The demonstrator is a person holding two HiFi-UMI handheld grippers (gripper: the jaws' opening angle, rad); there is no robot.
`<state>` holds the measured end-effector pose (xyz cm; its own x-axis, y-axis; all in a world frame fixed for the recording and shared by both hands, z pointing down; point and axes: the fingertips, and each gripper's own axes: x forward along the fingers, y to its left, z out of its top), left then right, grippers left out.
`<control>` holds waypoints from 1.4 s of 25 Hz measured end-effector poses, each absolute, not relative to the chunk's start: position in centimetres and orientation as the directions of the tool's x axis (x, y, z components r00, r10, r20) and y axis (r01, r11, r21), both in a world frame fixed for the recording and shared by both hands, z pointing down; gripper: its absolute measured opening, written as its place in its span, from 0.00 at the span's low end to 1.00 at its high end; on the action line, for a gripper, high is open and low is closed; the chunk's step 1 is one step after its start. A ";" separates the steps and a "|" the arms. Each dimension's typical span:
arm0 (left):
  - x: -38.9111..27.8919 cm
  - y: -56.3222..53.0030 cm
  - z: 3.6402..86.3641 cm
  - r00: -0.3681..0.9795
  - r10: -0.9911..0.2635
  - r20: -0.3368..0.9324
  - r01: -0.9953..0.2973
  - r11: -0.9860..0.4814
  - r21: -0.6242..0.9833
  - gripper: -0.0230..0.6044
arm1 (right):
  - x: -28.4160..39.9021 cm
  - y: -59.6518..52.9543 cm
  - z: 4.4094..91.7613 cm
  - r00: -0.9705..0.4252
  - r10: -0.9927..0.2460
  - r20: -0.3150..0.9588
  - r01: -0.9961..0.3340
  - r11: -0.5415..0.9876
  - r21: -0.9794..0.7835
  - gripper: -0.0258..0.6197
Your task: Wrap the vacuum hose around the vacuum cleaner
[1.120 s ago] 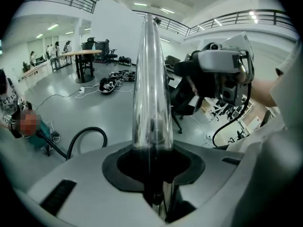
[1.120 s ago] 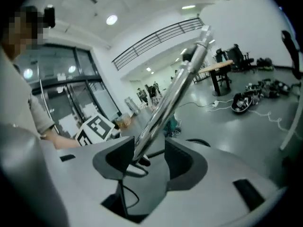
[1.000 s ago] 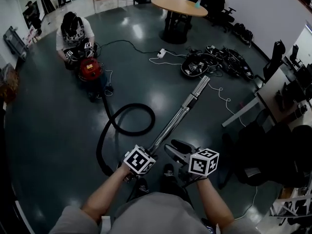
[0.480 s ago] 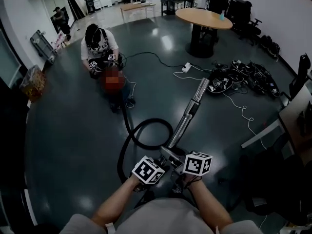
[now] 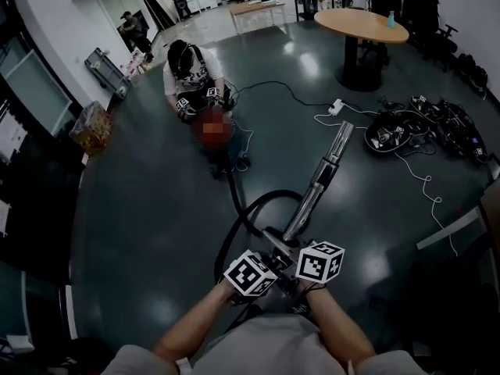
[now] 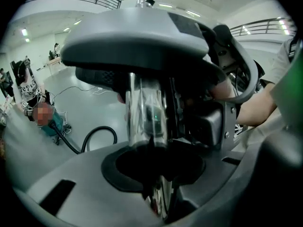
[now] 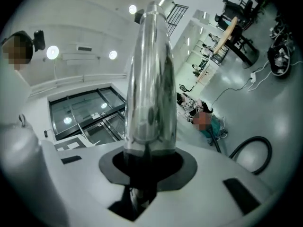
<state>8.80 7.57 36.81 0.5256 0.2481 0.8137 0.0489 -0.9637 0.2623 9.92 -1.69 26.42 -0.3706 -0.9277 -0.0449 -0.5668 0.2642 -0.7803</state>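
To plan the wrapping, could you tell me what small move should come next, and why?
Probably walk the tube toward the vacuum cleaner: the left gripper holds it, the jaws of the right gripper have just closed on it, and the hose lies loose.

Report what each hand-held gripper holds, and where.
Both hold the metal wand at its near end: the left hand-held gripper clamps it; the right hand-held gripper has just closed its jaws on it.

Dark glossy floor [image 5: 141, 209], black vacuum hose [image 5: 234, 195] looped at centre, vacuum cleaner [image 5: 223, 143] with kneeling person [image 5: 191, 73] at upper centre, round table [image 5: 361, 23] upper right, power strip [image 5: 337, 107] and tangled cables [image 5: 426, 123] at right, box [image 5: 92, 127] at left.
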 end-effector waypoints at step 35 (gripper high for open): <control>13.3 -12.5 18.7 0.875 0.064 0.481 0.389 -0.684 -0.618 0.39 | 11.4 -14.3 27.7 -0.549 -0.705 0.449 -0.778 0.233 -0.584 0.17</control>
<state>13.30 -12.46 18.70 0.8746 0.0636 0.4807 0.3892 -0.6835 -0.6176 11.45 -14.29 27.73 -0.5486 -0.7050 0.4494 -0.7775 0.2325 -0.5842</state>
